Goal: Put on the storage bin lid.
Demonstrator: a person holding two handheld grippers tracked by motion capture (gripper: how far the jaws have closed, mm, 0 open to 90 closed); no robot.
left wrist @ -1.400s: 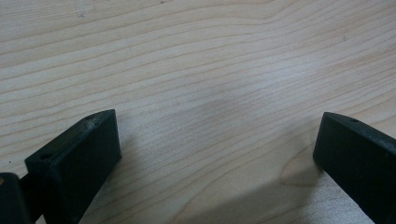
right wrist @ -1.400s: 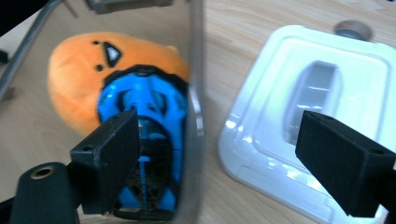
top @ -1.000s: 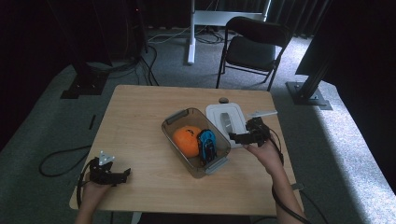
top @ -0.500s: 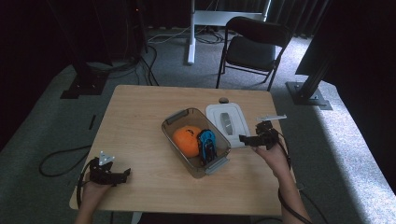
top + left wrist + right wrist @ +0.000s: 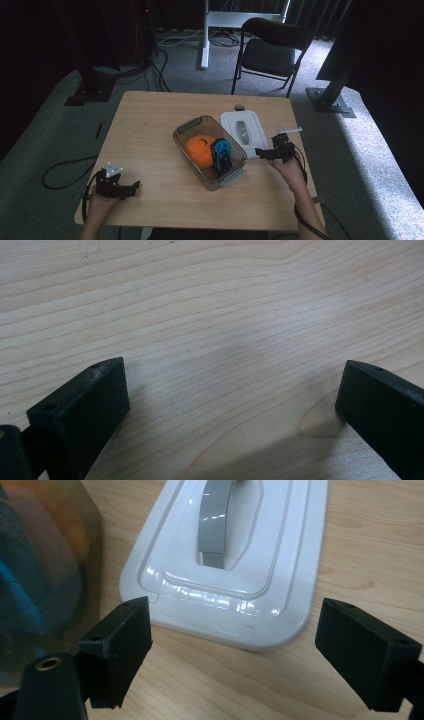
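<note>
A clear grey plastic bin (image 5: 197,129) stands mid-table with an orange ball (image 5: 199,150) and a blue-and-black object (image 5: 222,155) inside. To its right lies a white lid (image 5: 243,129) with a grey handle (image 5: 217,526). My right gripper (image 5: 261,151) is open at the lid's near edge, its jaws spread wide just short of the lid (image 5: 235,580), nothing between them. The bin's wall (image 5: 47,565) shows at the left of the right gripper view. My left gripper (image 5: 134,186) rests open near the table's front left corner, over bare wood (image 5: 220,340).
The wooden table (image 5: 150,120) has free room on its left half and near the front. A small dark knob (image 5: 239,107) sits behind the lid. A black folding chair (image 5: 272,47) and cables (image 5: 65,170) are on the floor around the table.
My right gripper has drawn back toward the table's right front, from over the lid to just off its near edge. The left gripper has stayed put.
</note>
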